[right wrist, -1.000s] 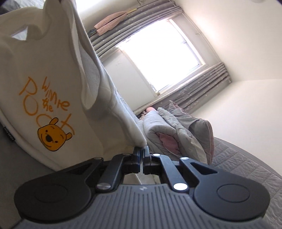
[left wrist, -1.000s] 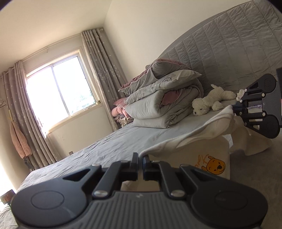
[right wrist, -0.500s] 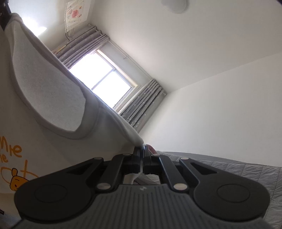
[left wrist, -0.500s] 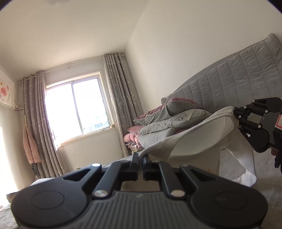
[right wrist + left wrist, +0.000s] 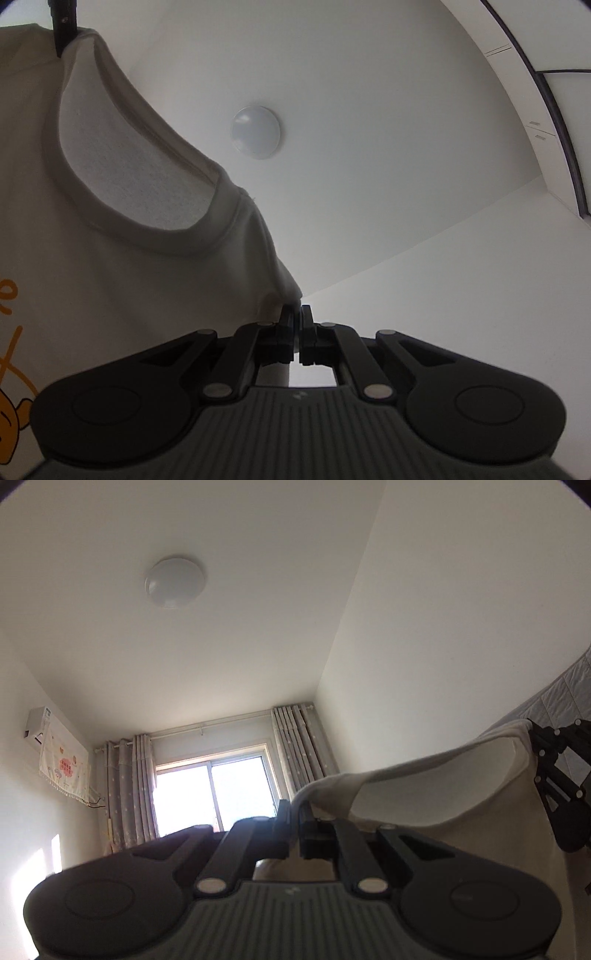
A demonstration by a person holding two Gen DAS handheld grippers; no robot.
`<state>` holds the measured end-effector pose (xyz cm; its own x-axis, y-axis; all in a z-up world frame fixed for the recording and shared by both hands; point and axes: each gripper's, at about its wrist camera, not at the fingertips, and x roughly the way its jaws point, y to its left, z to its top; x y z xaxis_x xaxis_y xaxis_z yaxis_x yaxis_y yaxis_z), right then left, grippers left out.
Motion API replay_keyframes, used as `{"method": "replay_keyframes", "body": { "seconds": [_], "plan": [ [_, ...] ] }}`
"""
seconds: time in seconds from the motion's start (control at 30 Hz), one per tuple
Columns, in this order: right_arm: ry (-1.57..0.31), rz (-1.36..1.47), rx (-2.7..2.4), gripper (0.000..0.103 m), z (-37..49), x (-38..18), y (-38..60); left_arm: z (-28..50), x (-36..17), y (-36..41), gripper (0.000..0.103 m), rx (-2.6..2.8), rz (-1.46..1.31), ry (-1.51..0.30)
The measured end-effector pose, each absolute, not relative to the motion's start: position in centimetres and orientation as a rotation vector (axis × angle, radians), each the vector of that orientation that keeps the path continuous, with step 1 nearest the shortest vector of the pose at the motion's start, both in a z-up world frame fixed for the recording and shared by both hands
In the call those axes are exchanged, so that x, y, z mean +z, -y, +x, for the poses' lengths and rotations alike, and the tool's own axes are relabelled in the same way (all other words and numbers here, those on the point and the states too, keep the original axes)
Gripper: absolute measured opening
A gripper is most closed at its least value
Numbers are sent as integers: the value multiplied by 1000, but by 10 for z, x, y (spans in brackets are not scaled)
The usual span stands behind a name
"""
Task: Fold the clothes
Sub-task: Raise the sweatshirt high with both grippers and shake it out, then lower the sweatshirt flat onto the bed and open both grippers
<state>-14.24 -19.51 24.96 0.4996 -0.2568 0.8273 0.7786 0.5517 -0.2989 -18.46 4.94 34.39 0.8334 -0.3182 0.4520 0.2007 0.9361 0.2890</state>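
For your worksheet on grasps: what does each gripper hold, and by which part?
Both hold the cream T-shirt at its shoulders, either side of the neckline: left gripper on one shoulder, right gripper on the other.

Little can be read. On the cream shirt [image 5: 110, 295], at the left edge of the right wrist view, orange print shows only in part: a handwritten letter "e", some strokes below it, and a piece of an orange cartoon bear. The wall hanging [image 5: 62, 771] at far left carries a pink emblem, too small to read.
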Motion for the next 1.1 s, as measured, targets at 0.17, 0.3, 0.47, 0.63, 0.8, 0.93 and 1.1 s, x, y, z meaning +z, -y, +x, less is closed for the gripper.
{"method": "replay_keyframes", "body": {
  "seconds": [0.17, 0.3, 0.47, 0.63, 0.8, 0.93, 1.1],
  "plan": [
    [896, -743, -723, 1, -139, 275, 200, -182, 363, -33, 4, -190, 277, 591],
    [842, -793, -731, 1, -111, 255, 210, -147, 352, -19, 5, -191, 326, 526],
    [689, -882, -732, 1, -43, 212, 232, -45, 289, 23, 5, -191, 463, 343],
    [461, -947, -712, 1, 61, 176, 258, 73, 212, 71, 5, -186, 615, 137],
    [66, -924, -568, 1, 189, 116, 281, 190, 135, 119, 5, -180, 761, -73],
    [-227, -941, -469, 0, 268, 47, 293, 249, 67, 148, 6, -156, 873, -224],
    [-369, -999, -466, 1, 298, -5, 308, 283, 42, 154, 9, -101, 827, -369]
  ]
}}
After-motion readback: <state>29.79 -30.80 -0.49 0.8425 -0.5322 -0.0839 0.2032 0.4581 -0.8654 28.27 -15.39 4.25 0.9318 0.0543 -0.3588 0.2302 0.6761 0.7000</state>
